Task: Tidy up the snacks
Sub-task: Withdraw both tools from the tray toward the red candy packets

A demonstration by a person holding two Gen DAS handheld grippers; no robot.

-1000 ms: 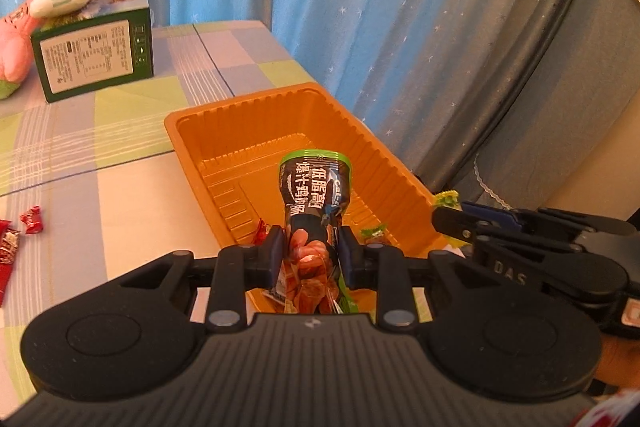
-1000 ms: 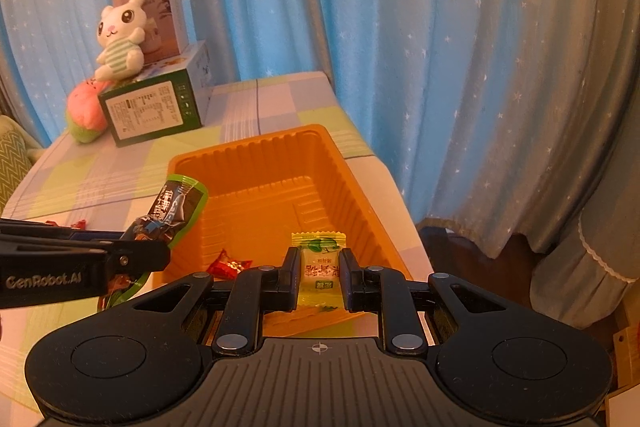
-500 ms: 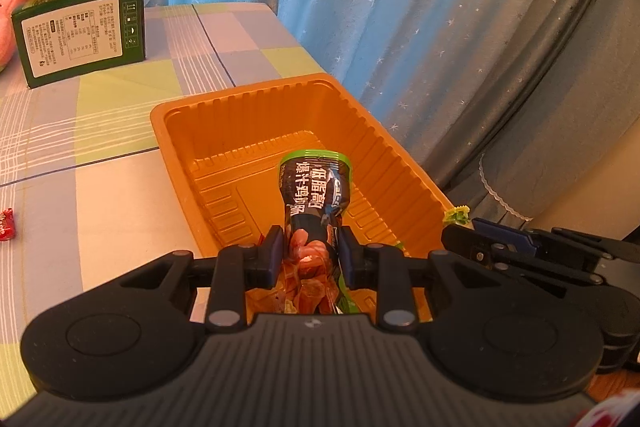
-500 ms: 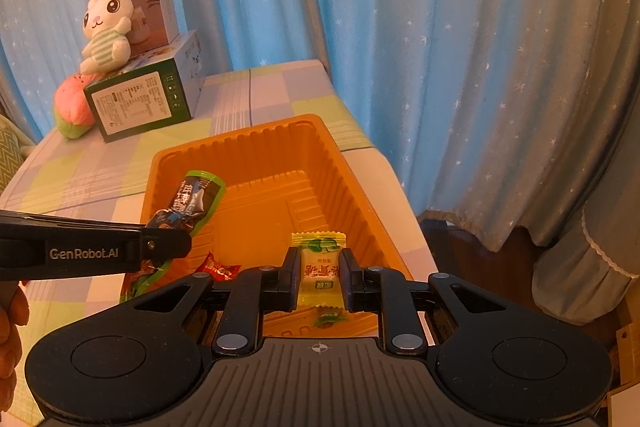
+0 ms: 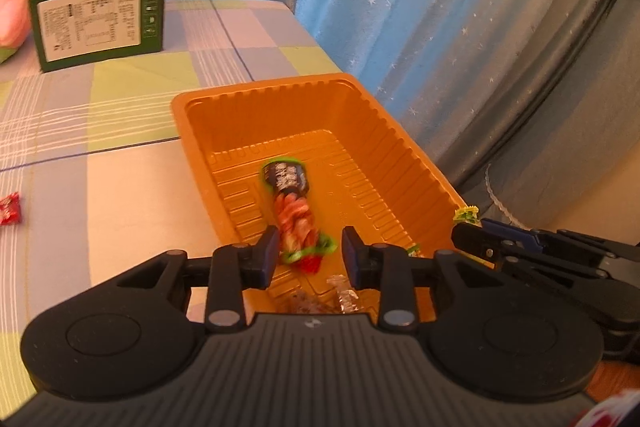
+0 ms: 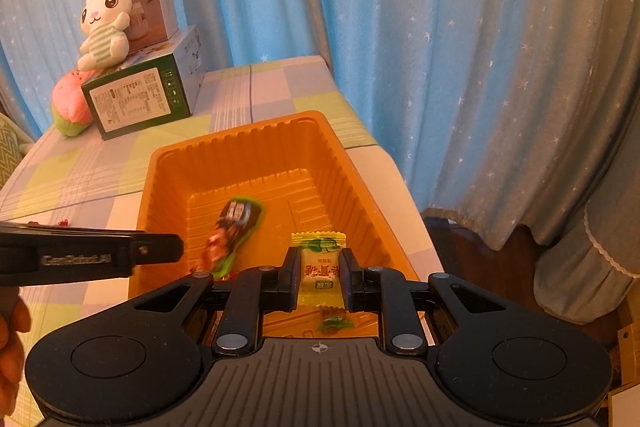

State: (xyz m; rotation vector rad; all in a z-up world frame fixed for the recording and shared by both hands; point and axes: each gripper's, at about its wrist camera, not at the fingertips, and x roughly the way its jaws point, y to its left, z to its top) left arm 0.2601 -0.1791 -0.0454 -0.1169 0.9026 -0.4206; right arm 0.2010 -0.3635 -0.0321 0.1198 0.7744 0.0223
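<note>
An orange plastic tray [image 5: 400, 135] [image 6: 168, 179] sits on the checked tablecloth. A long dark and green snack packet [image 5: 290, 203] [image 6: 230, 231] is in the tray, blurred by motion. My left gripper [image 5: 308, 257] is open above the tray's near end, its jaws apart and empty. My right gripper [image 6: 320, 269] is shut on a yellow wrapped candy [image 6: 318, 267] and holds it over the tray's near right part. Small wrapped candies [image 5: 340, 291] lie in the tray's near end.
A green carton [image 6: 138, 103] with a plush rabbit [image 6: 104, 23] on it stands at the table's far left. A red candy [image 5: 9, 209] lies on the cloth left of the tray. Blue curtains hang right behind the table's right edge.
My left gripper has opened and let go of the long snack packet, which has dropped into the tray. My right gripper still holds the yellow candy.
</note>
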